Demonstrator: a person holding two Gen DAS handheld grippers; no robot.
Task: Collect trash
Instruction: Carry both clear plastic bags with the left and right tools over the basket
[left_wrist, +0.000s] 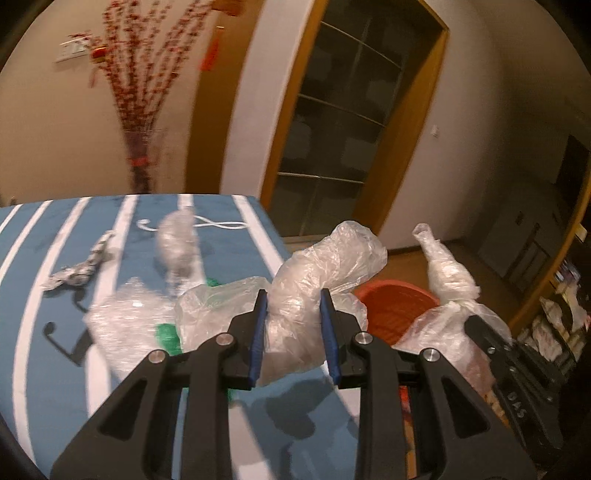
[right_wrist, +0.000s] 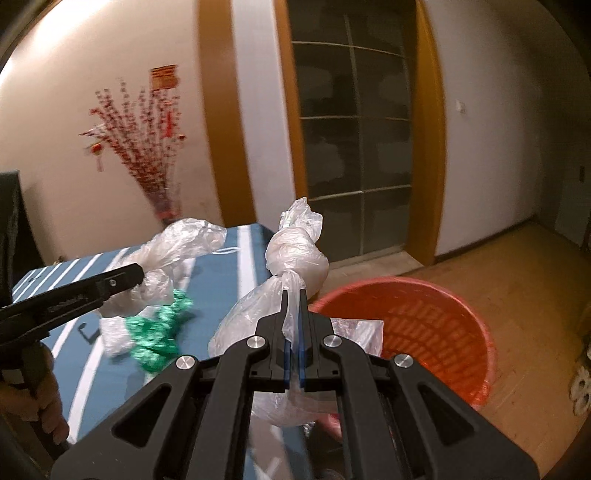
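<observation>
My left gripper (left_wrist: 292, 295) is shut on a crumpled clear plastic bag (left_wrist: 325, 254) and holds it above the right edge of the blue striped table (left_wrist: 55, 369). It also shows in the right wrist view (right_wrist: 138, 275) with its bag (right_wrist: 177, 243). My right gripper (right_wrist: 293, 295) is shut on a knotted clear plastic bag (right_wrist: 295, 254), held between the table and the red basket (right_wrist: 443, 325). In the left wrist view this bag (left_wrist: 448, 277) hangs over the basket (left_wrist: 391, 310). More clear plastic (left_wrist: 125, 325), a green wrapper (right_wrist: 159, 332) and a crumpled paper wrapper (left_wrist: 79, 269) lie on the table.
A vase of red blossom branches (left_wrist: 140, 110) stands behind the table by the wall. A glass door with a wooden frame (right_wrist: 354, 140) is straight ahead. The wooden floor (right_wrist: 524, 266) spreads right of the basket. Shelves with goods (left_wrist: 554, 314) stand at the right.
</observation>
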